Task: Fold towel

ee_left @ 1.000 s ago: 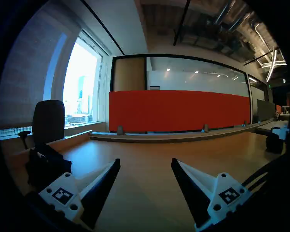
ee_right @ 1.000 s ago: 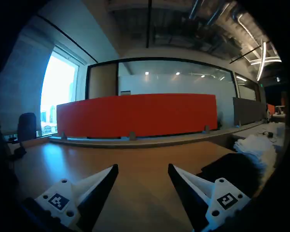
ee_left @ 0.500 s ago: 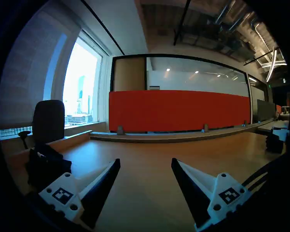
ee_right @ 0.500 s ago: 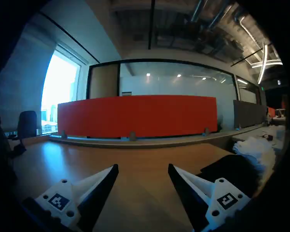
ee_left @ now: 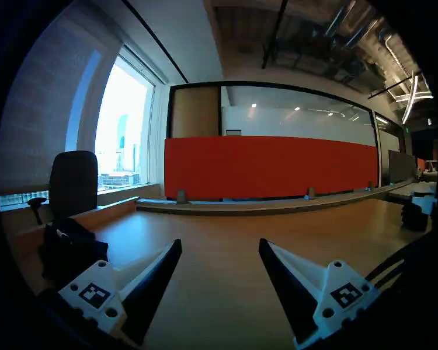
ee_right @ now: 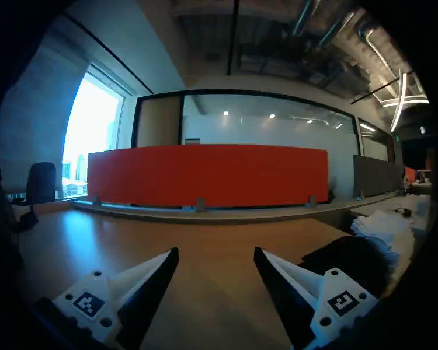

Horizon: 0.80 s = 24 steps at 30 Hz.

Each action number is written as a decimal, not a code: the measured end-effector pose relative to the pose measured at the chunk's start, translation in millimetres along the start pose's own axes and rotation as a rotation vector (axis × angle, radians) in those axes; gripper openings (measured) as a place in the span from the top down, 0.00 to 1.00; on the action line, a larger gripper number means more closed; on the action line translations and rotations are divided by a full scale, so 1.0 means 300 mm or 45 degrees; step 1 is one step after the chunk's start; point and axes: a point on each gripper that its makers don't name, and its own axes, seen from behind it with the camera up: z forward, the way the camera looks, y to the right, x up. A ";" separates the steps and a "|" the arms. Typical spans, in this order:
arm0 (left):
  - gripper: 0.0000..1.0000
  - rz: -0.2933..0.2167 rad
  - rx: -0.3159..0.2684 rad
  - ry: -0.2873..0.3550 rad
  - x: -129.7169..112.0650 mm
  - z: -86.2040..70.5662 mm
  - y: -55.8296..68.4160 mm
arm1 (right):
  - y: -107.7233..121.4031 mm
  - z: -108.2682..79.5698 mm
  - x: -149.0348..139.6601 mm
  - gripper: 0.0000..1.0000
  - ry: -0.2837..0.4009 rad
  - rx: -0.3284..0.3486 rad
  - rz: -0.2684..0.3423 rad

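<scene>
In the right gripper view, a pile of white towels [ee_right: 388, 230] lies at the far right of the wooden table [ee_right: 219, 245], behind a dark cloth [ee_right: 350, 262]. My right gripper [ee_right: 216, 254] stands open low over the bare wood, nothing between its fingers. In the left gripper view, my left gripper [ee_left: 219, 245] is open too, held just above the table [ee_left: 236, 233], with nothing between its fingers. A crumpled dark cloth [ee_left: 70, 248] sits to its left.
A red divider panel [ee_left: 271, 166] runs along the table's far edge. A black office chair [ee_left: 73, 184] stands by the bright window [ee_left: 122, 140] on the left. A dark object [ee_left: 414, 216] rests at the table's right end.
The right gripper's view has tilted slightly upward, so the towels and dark cloth sit a little lower. The left gripper has not moved.
</scene>
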 end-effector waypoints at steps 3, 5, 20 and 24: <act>0.02 0.000 0.002 0.000 0.000 0.001 0.002 | 0.002 0.001 -0.001 0.00 0.000 -0.003 0.001; 0.02 0.000 0.002 0.000 -0.001 0.001 0.002 | 0.004 0.003 -0.003 0.00 0.000 -0.006 0.001; 0.02 0.003 0.001 -0.001 0.001 -0.001 0.005 | 0.005 0.005 -0.004 0.01 -0.001 -0.008 0.000; 0.02 0.003 0.002 -0.001 0.001 -0.003 0.006 | 0.004 0.006 -0.004 0.01 -0.001 -0.008 0.000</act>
